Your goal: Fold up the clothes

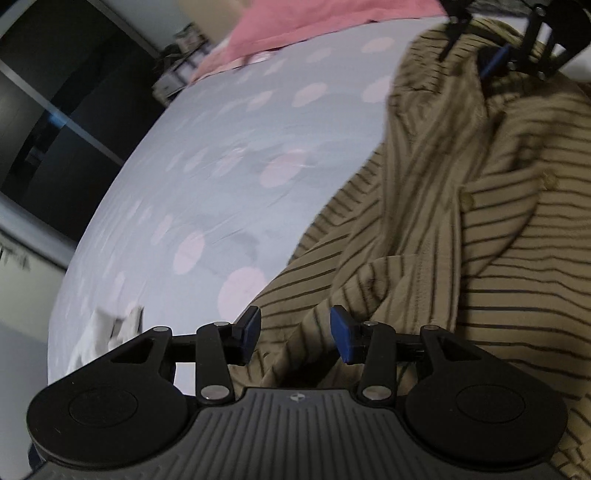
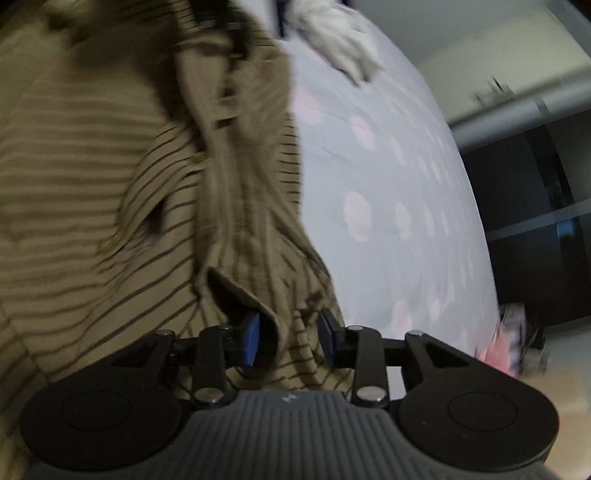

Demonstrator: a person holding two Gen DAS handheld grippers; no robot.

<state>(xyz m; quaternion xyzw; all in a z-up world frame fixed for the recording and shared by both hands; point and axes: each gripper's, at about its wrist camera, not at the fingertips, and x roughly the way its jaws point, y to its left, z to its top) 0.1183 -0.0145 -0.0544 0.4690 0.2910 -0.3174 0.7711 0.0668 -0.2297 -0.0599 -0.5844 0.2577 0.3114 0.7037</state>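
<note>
- Left wrist view: left gripper (image 1: 295,332) jaws apart over striped shirt (image 1: 461,229), not pinching; pink cloth (image 1: 295,22) far end of bed (image 1: 221,166).
- Right wrist view: right gripper (image 2: 288,338) jaws apart, shirt fold between; white cloth (image 2: 343,48) only here.

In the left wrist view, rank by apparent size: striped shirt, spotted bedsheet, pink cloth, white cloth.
1-2. spotted bedsheet and striped shirt: similar area; the shirt sits nearer, so unranked.
3. pink cloth, far off.
4. white cloth, partly hidden by the left gripper.
</note>
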